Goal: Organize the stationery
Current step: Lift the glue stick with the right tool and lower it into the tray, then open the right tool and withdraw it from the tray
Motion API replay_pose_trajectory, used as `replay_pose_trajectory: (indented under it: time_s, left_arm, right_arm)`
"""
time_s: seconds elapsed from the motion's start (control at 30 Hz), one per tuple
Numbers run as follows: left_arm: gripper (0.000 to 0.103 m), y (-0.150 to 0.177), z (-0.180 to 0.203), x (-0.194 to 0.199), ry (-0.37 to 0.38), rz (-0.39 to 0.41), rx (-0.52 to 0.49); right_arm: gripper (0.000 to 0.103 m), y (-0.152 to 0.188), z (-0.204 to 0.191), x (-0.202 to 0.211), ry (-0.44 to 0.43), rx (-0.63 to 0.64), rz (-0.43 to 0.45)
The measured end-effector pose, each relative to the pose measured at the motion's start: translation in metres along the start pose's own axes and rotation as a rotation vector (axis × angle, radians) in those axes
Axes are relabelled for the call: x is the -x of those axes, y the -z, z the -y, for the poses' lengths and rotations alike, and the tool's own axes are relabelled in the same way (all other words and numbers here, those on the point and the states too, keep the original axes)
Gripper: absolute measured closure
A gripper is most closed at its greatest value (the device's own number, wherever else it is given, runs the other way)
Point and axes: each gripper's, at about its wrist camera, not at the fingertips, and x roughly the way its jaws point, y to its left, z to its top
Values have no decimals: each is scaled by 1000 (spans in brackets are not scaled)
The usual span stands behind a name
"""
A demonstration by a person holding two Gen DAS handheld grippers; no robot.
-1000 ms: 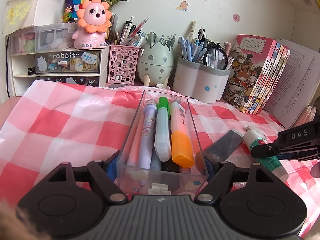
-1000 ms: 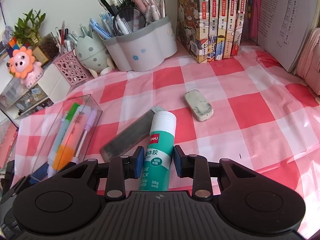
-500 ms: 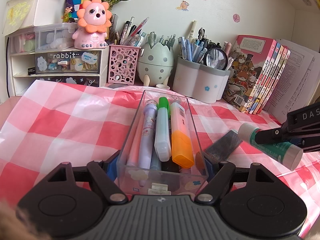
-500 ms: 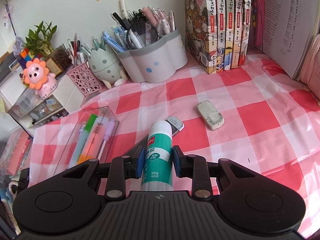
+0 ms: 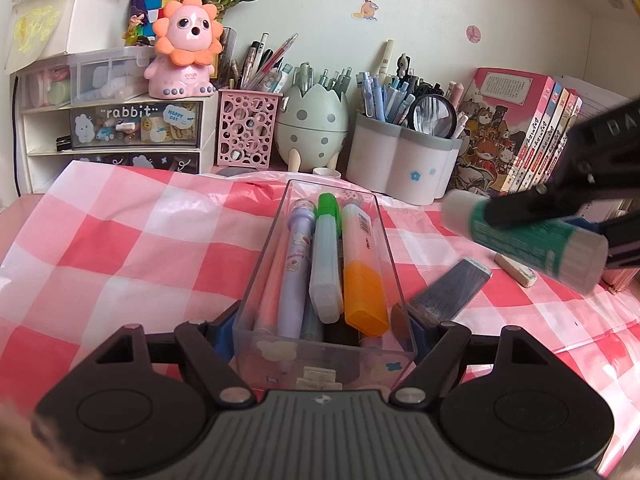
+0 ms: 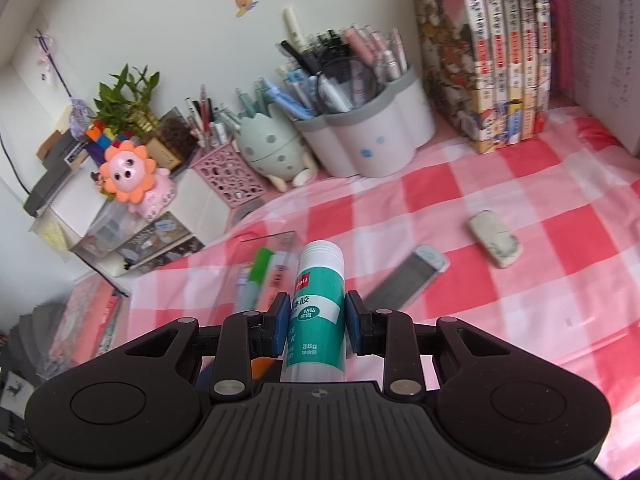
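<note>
Closest in, the left tool (image 5: 323, 330) is clamped on the near end of the clear pen box (image 5: 326, 280), its blue pads pressed to both side walls, holding the box steady on the counter (image 5: 120, 248) with its checked pink cloth. The box already carries a purple pen, a green marker and an orange highlighter laid lengthwise. Just to its right, the right tool (image 6: 317, 322) is closed tight on the glue stick (image 6: 318, 300), which a second ago lay flat on the cloth beside the grey ruler (image 6: 404, 280) and is now lifted clear of it, carried up and leftward with its white cap pointing toward the box. From the left camera the glue stick (image 5: 524, 238) hangs in the air to the right of the box, not yet above its opening. That lift means the pick is done and, as I read it, the carry to the box is underway; the drop still needs the stick turned along the box's length to fit beside the pens. Farther out, the ruler and the worn eraser (image 6: 495, 238) still wait on the cloth, and the crowded pen holders (image 5: 400, 160) and books (image 5: 516, 136) line the wall.
</note>
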Motion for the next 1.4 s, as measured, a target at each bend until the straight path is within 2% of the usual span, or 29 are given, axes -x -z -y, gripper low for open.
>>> replay_pose_trajectory:
  time_s: [0.2,0.67,0.83,1.17,1.4]
  left_arm:
    - [50,0,0,0,0,0,0]
    - [50,0,0,0,0,0,0]
    - [50,0,0,0,0,0,0]
    - [50,0,0,0,0,0,0]
    - [50,0,-1,0,-1,0,2]
  right_arm:
    - [74,-5,-24,-22,-52,-10,-41]
    - [74,-17,-53,-78,-60,-43,-117]
    - [74,-12,-58,-85,-78,-49,-159]
    - [74,-12,-62,-86,-77,-55,-167]
    - [67,-12,-61,-84,-106,-68,-180]
